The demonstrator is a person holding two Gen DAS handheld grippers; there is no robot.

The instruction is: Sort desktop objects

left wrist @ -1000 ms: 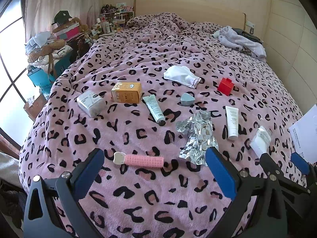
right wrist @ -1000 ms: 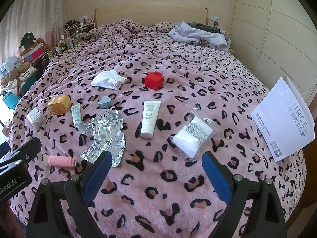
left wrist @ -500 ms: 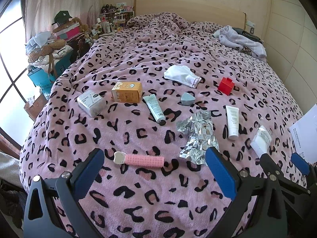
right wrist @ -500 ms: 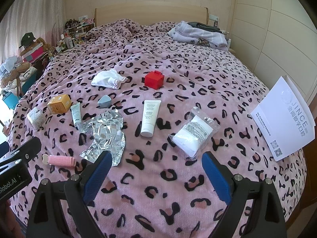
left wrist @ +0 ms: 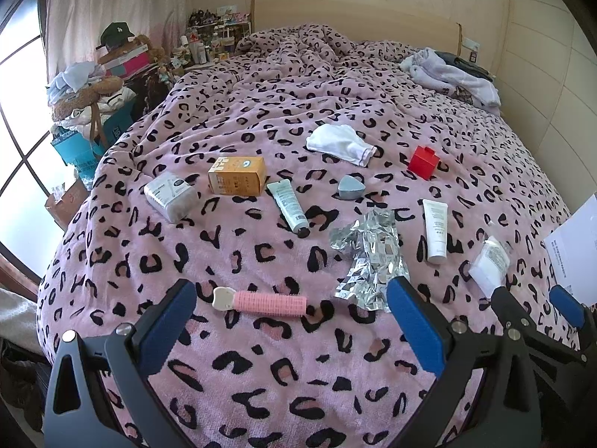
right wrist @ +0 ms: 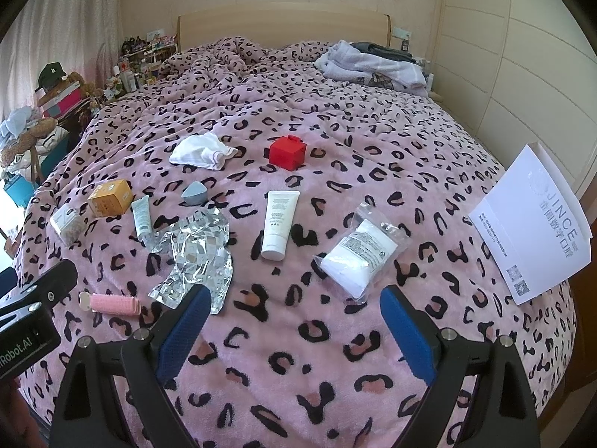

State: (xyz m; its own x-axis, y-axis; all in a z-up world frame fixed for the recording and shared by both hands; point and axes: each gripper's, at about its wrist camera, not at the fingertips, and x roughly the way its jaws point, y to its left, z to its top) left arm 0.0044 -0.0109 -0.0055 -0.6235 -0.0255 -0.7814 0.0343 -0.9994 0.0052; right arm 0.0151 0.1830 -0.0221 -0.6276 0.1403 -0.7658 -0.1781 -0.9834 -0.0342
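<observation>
Loose objects lie on a pink leopard-print bed. A pink hair roller (left wrist: 266, 302) lies just ahead of my open, empty left gripper (left wrist: 291, 295). Crumpled silver foil (left wrist: 367, 257) lies by its right finger. Farther off are a green tube (left wrist: 287, 203), an orange box (left wrist: 237, 181), a grey packet (left wrist: 171, 196), a blue wedge (left wrist: 349, 186), a white cloth (left wrist: 339, 143), a red box (left wrist: 423, 162) and a white tube (left wrist: 434, 229). My right gripper (right wrist: 293, 300) is open and empty, with a clear bag of white pads (right wrist: 360, 254) and the white tube (right wrist: 278, 224) ahead.
A white paper bag (right wrist: 533, 224) stands at the bed's right edge. Clothes (right wrist: 373, 63) are piled near the headboard. Cluttered boxes, bags and a cap (left wrist: 115, 33) stand along the bed's left side by the window. The left gripper's body (right wrist: 33, 313) shows in the right wrist view.
</observation>
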